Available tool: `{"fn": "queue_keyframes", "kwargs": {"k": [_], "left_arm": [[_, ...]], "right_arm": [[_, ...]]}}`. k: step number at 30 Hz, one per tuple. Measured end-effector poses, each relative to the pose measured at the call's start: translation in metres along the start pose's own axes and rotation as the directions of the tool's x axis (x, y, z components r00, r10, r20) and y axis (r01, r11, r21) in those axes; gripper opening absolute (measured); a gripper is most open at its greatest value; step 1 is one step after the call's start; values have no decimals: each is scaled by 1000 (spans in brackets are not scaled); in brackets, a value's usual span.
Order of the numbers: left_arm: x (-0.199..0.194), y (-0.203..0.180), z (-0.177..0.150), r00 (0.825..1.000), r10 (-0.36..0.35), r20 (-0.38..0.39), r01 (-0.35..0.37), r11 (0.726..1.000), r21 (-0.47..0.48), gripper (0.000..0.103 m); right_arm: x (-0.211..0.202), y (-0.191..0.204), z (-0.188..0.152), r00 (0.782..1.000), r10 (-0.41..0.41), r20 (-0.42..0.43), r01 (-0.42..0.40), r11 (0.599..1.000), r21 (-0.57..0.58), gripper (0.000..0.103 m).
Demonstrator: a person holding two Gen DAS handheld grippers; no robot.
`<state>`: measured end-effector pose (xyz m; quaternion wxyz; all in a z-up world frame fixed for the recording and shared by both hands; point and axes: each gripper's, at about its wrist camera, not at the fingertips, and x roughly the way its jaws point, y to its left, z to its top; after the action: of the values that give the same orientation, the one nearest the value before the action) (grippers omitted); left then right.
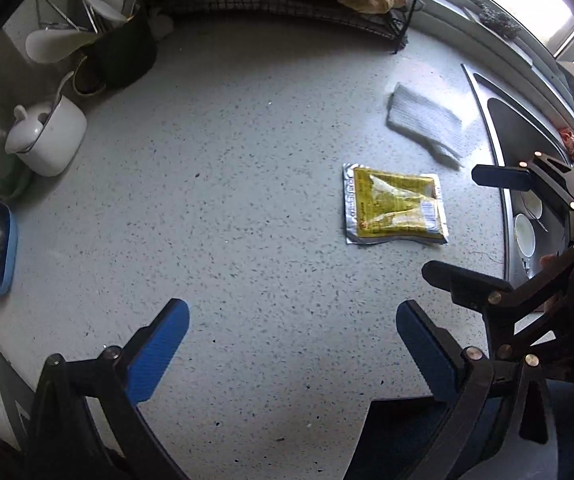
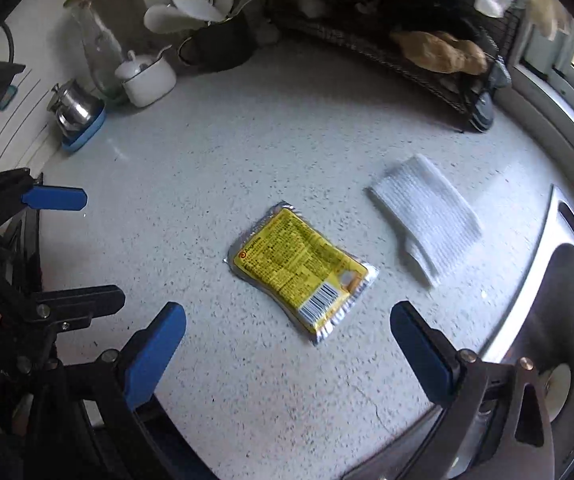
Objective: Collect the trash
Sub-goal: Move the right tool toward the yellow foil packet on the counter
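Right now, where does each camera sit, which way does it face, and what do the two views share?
Left wrist: rides the left gripper, looking down over the speckled grey countertop; its open blue fingers show, with the right gripper at the right edge.
Right wrist: rides the right gripper, facing the yellow foil sachet ahead; its open blue fingers show, the left gripper at left.
Shared: sachet, folded white cloth, white lidded pot, steel sink.

yellow foil packet [image 2: 302,270] lies flat on the countertop [image 2: 247,152]; folded white napkin [image 2: 427,216] just beside it.
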<state>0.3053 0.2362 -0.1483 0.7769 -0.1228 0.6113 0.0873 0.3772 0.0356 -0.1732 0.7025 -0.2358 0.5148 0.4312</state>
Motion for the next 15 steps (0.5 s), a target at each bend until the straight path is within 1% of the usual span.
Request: {"fn": "queue_keyframes", "kwargs": {"k": [3,7,11,14,15], "left_arm": [[12,13,3,1000,0,-27,-1,999,-42,103],[22,25,10,999,-12,-50,8,997,-74,103],[33,30,16,997,-26,-79,20,997,-78,103],[41,30,20,995,-26,-95,19,998,-68,103],[44,32,21,995,-27,-97,21,998,-65,103]], "right_arm": [[22,6,16,999,10,-48,-14,996,-87,102],[44,6,29,996,16,-88,-30,987,-157,102],[62,3,32,992,-6,-123,-22,974,-225,102],[70,1,31,989,-4,-150,-31,971,-235,102],[70,1,32,990,-12,-141,-23,970,-244,102]]}}
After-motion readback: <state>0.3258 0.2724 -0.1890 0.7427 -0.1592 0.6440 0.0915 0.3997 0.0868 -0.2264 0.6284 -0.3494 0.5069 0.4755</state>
